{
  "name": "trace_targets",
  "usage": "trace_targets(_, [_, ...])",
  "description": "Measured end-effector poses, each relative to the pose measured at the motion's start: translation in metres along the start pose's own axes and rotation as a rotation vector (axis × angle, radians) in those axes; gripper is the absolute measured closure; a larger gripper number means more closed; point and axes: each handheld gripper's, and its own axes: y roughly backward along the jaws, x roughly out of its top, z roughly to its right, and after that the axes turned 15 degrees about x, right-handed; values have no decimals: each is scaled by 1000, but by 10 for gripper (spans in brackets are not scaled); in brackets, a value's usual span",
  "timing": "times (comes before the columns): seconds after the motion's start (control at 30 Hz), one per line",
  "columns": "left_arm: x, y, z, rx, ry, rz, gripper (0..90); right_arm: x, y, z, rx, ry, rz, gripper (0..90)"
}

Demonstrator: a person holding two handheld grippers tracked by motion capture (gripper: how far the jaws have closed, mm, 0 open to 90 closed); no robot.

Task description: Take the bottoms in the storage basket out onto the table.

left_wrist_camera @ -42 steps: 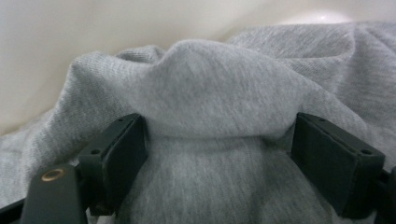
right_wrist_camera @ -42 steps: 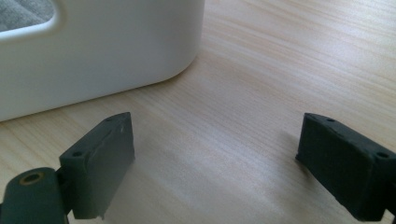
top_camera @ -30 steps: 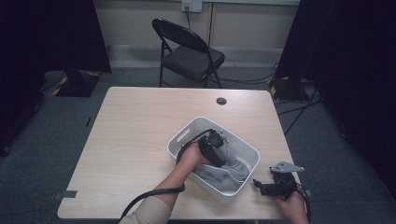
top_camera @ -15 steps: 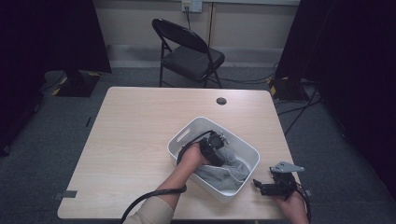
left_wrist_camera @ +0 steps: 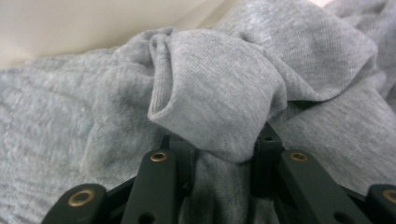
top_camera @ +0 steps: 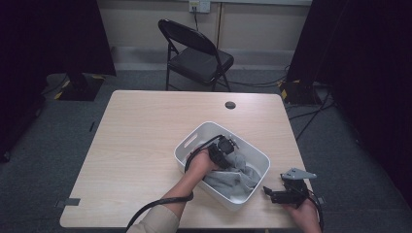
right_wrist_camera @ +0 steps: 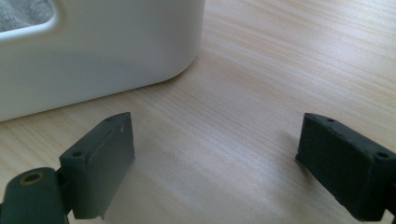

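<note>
My left tongs (left_wrist_camera: pixel 212 149) have just been closing and now pinch the grey garment (left_wrist_camera: pixel 219 88) in the white bin (top_camera: pixel 194 141), ready to lift; right tongs (right_wrist_camera: pixel 215 163) gape, idle on the surface (right_wrist_camera: pixel 289 70).

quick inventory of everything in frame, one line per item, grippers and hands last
grey garment: 1, grey, bunched inside the bin
bin: 1, white, on the table toward its near right
table: 1, light wood, centre
grommet: 1, dark, far edge of the table
folding chair: 1, black, behind the table
left gripper: 1, black, in the bin, jaws have just been closing, a fold of garment pinched between them
right gripper: 1, black, jaws apart over bare table beside the bin
</note>
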Motion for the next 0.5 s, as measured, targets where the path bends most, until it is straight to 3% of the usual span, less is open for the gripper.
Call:
trace_targets(0.03, [0,1,-2,-9,23,1,702,0,0,0,1,1,0,102])
trace_targets(0.2, [2,8,-5,-6,29,16,708,0,0,1,-1,1,1,102])
trace_targets(0.5, [1,33,-17,-11,100,111,713,0,0,1,-2,1,1,103])
